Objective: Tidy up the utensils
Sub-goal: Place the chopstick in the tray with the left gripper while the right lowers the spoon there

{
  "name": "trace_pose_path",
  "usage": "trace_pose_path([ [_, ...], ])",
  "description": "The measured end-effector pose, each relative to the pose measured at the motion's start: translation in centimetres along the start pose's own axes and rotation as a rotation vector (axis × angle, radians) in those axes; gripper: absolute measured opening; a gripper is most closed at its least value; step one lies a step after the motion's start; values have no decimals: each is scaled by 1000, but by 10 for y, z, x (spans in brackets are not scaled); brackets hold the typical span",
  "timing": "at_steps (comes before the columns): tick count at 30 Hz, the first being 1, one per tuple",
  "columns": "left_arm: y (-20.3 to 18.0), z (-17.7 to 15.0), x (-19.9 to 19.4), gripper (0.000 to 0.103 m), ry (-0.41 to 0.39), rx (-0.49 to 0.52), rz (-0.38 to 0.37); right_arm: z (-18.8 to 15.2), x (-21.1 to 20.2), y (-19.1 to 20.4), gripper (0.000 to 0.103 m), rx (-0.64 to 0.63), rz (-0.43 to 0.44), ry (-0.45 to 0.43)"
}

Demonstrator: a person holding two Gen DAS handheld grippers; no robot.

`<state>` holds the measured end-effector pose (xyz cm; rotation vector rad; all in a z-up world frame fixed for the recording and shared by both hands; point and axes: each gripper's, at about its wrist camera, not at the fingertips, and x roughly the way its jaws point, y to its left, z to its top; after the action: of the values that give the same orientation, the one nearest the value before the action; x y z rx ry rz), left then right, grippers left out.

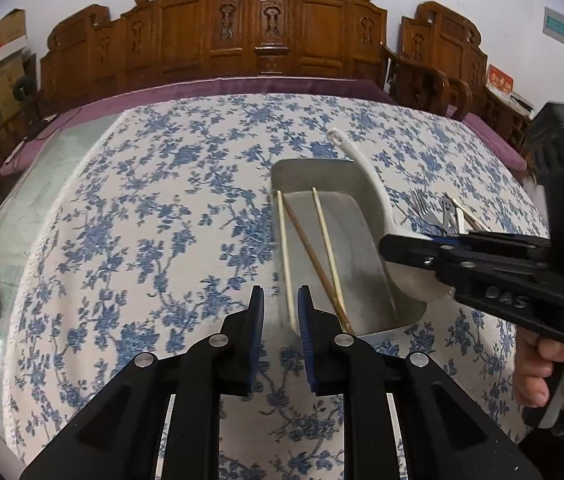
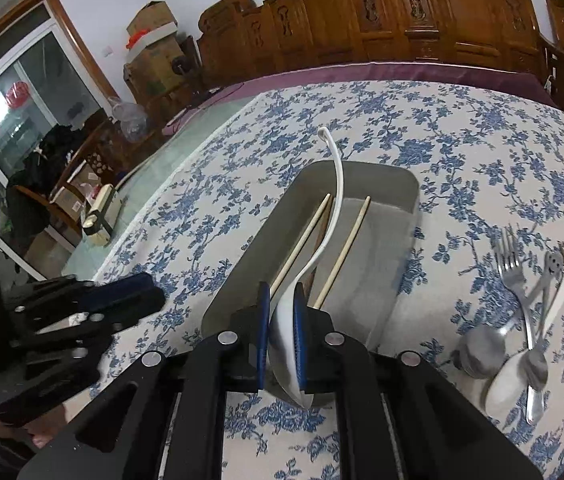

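Carved wooden chairs line the far side of your worktop [image 1: 142,208], which wears a blue-flowered cloth, and the grey tray [image 2: 361,184] sits in the middle of it. Your right claw [image 2: 282,328] is clamped on the bowl of the white ladle-spoon [image 2: 335,200], whose long handle arches out over the tray, above the chopsticks [image 2: 345,248] already lying inside. The pads press on a curved, glossy bowl, so the spoon looks likely to pivot or slide out if you tilt the claw further or bump the tray's near wall on the way down. Let go from too high and it could bounce on the chopsticks, knock them askew, or tip over the rim onto the cloth; the handle already reaches past the tray's far edge in the right wrist view.

Your left claw [image 1: 280,320] holds nothing, its jaws a little apart, hovering at the tray's near-left corner. It is close to the right claw, and the two could collide if both move in over the tray.

To the right, forks [image 2: 511,264] and metal spoons [image 2: 521,364] lie tangled in a heap on the cloth; picking one out may drag its neighbours along.
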<state>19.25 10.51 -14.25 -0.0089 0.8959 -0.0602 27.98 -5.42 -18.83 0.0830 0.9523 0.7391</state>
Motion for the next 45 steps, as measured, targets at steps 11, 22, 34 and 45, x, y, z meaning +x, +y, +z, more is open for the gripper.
trace_pose_path([
  [11, 16, -2, -9, 16, -24, -25, 7, -2, 35, 4, 13, -4, -37, 51],
  [22, 16, -3, -9, 16, -24, -24, 9, -4, 55, -7, 15, 22, -76, 76],
  [34, 14, -4, -11, 16, -25, -19, 6, -1, 42, 3, 22, -13, -50, 47],
  [45, 8, -2, -16, 16, -39, -9, 3, -3, 12, 13, 23, -89, -72, -6],
])
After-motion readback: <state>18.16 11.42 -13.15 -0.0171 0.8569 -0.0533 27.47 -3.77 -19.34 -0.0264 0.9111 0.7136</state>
